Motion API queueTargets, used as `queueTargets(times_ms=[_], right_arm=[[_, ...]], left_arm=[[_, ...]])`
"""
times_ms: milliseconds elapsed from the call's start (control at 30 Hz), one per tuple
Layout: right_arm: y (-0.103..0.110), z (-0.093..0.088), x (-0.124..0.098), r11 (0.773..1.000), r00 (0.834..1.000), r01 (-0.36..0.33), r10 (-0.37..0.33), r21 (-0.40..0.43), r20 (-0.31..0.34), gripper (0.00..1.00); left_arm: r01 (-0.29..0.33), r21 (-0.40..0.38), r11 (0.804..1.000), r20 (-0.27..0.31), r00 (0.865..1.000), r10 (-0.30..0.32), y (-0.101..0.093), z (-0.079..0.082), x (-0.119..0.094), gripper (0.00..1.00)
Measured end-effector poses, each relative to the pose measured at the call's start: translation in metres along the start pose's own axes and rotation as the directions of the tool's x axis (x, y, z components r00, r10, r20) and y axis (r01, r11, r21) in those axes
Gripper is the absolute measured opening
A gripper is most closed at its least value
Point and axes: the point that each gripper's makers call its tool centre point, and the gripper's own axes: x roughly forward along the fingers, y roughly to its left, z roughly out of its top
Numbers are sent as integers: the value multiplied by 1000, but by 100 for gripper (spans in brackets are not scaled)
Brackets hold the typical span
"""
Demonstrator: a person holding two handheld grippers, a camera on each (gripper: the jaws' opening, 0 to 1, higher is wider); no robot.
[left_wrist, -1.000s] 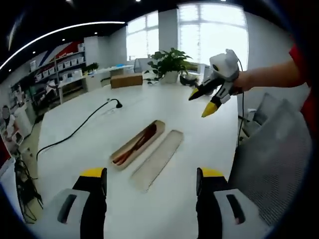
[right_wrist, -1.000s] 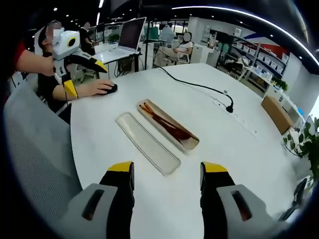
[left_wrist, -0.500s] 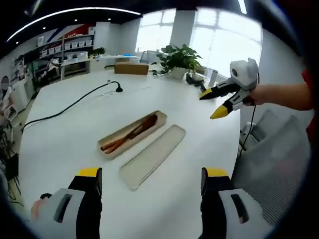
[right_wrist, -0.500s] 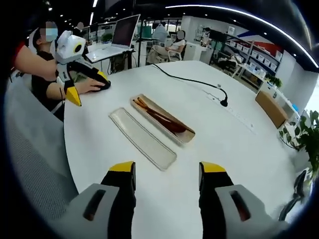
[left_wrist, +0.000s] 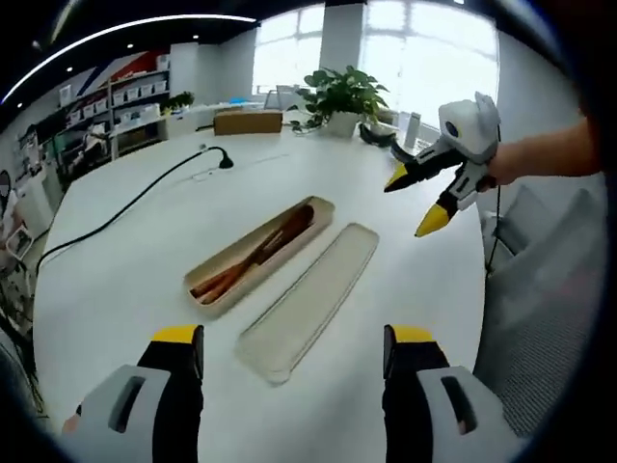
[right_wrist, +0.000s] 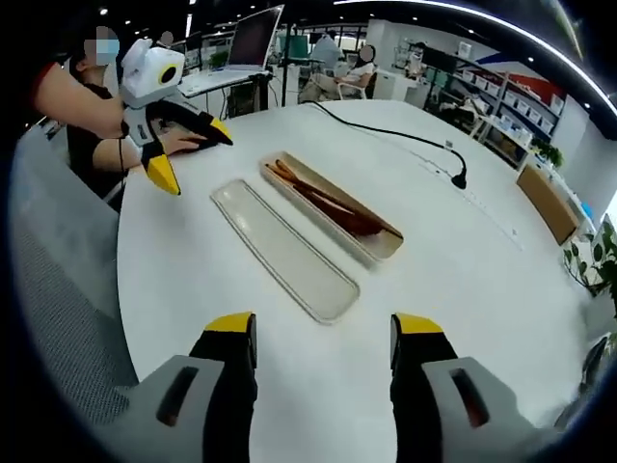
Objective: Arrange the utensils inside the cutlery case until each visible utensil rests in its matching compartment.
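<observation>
Since the utensils (left_wrist: 255, 256) lie bunched in the cutlery case (left_wrist: 260, 254) mid-counter (left_wrist: 125, 260), lid (left_wrist: 310, 301) just beside it, a careless grab could shove the light case. Left gripper (left_wrist: 291, 347) and right gripper (right_wrist: 323, 338) hover with fingers spread, empty.

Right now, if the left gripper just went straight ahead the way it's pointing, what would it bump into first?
Probably the lid lying flat on the white table. Its near end sits just ahead of the open left gripper, between the jaws. The case with the utensils lies farther on, off to the left. Depth is hard to judge.
</observation>
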Motion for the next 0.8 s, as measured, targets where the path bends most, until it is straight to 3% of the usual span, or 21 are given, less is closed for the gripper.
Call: queueTargets(times_ms=[100,167,233,267,333,667,800], right_arm=[[-3,-1,13,1000,1000,-10,10,1,-3,54],[-4,-3,24,1000,1000,-27,27,4,-11,55],[-3,-5,33,999,998,-55,55,0,-26,58],[-5,-4,34,999,998,-54,54,-1,-26,59],[-7,-1,35,998,998,-64,64,-11,-26,57],[-7,3,45,993,993,-114,113,-38,-31,56],[-3,0,54,989,990,-139,137,-52,-44,55]], left_arm=[[-28,6,1000,-20,999,28,8,-7,12,70],[-16,-14,1000,-14,1000,16,9,-7,24,72],[-64,-6,998,-64,996,64,19,-14,31,75],[-68,-3,998,-63,996,67,20,-13,31,74],[-37,-33,999,-33,999,36,16,-8,32,74],[-17,-11,1000,-96,995,15,20,-24,33,71],[-12,-44,999,-103,995,7,19,-26,36,71]])
